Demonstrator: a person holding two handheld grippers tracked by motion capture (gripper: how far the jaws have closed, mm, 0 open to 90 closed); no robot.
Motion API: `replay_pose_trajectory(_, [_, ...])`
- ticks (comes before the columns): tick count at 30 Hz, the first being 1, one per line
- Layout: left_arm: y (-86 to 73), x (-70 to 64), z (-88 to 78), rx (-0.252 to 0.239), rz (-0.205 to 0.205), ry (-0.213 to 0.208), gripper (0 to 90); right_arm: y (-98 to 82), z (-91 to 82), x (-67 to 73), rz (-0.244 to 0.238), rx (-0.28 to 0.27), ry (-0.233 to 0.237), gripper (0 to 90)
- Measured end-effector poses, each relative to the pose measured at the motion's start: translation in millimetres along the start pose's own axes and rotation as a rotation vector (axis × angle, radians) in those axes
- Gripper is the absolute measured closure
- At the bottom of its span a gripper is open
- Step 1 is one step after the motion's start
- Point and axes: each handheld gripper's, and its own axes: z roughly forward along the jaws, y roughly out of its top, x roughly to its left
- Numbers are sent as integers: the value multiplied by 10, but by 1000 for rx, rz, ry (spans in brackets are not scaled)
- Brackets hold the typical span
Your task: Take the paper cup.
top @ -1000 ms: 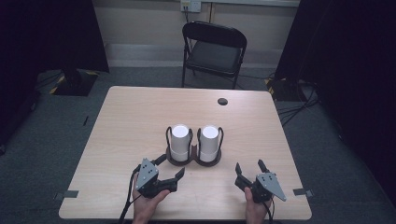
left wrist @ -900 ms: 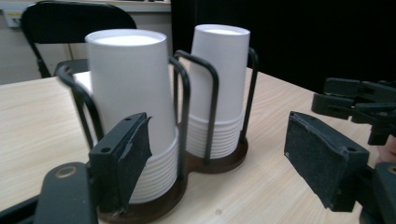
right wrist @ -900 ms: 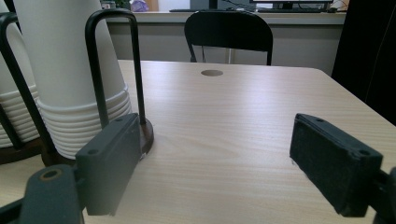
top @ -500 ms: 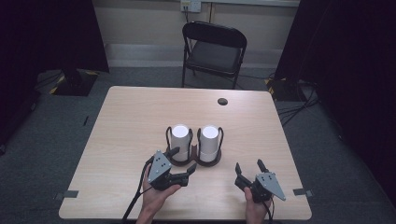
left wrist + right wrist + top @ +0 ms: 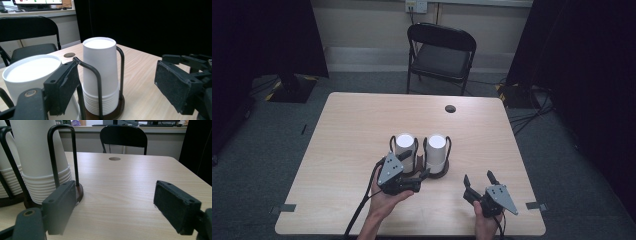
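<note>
A light wooden desk (image 5: 352, 130) stands on grey carpet; a small round dark hole (image 5: 450, 108) sits near its far edge, right of the middle; a black folding chair (image 5: 441, 54) stands just beyond that far edge, facing the desk; black curtains (image 5: 582, 60) hang on both sides of the room; a wall socket (image 5: 416, 6) sits on the pale wall behind the chair; cables (image 5: 532, 107) trail on the floor off the far right corner.

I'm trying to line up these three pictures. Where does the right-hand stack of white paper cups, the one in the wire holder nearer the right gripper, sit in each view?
High view: right cup stack, centre, right of its twin.
Left gripper view: centre, between the open jaws.
Right gripper view: upper left.
Shared landmark: the round table hole.
</note>
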Motion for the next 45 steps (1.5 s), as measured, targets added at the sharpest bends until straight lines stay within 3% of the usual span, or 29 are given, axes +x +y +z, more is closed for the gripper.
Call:
replay_pose_trajectory(7, [81, 44, 99, 2, -6, 5, 252, 0, 2, 0, -2, 1, 3, 180])
replay_pose_trajectory(20, [194, 64, 334, 30, 45, -20, 243, 1, 5, -2, -2, 3, 4, 183])
replay_pose_trajectory(23, [219, 82, 374, 24, 36, -36, 216, 2, 6, -3, -5, 5, 8, 183])
replay_pose_trajectory(33, [303, 179, 535, 38, 16, -13, 252, 2, 8, 0, -8, 7, 12, 185])
replay_pose_trajectory(45, [370, 250, 768, 64, 3, -39, 238, 1, 4, 1, -8, 5, 17, 189])
